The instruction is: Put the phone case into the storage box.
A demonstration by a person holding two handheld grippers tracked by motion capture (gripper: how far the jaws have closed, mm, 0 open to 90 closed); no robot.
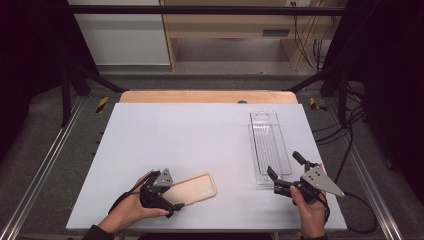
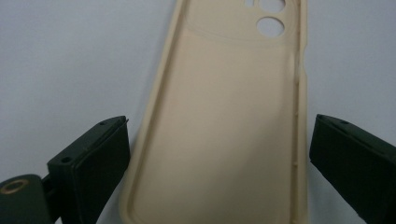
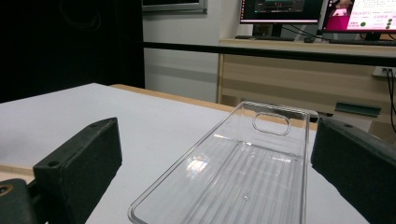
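place: lab | signs: monitors (image 3: pixel 280 10), metal rig frame (image 1: pixel 200 10), cables (image 1: pixel 305 35)

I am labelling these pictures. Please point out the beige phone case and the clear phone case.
beige phone case (image 2: pixel 219 140), left gripper view, middle of its inner face.
clear phone case (image 1: pixel 269 146), high view, middle of its ribbed floor.

My left hand (image 1: pixel 131 207) comes in from the bottom edge, lower left of the high view, wrapped round the left gripper (image 1: pixel 167 200), which points right and slightly down in frame. Its jaws stand wide apart, pads at the lower corners of the left gripper view, pressing on nothing. My right hand (image 1: pixel 311 210) sits lower right, holding the right gripper (image 1: pixel 282 172) angled toward upper left, jaws spread wide too.
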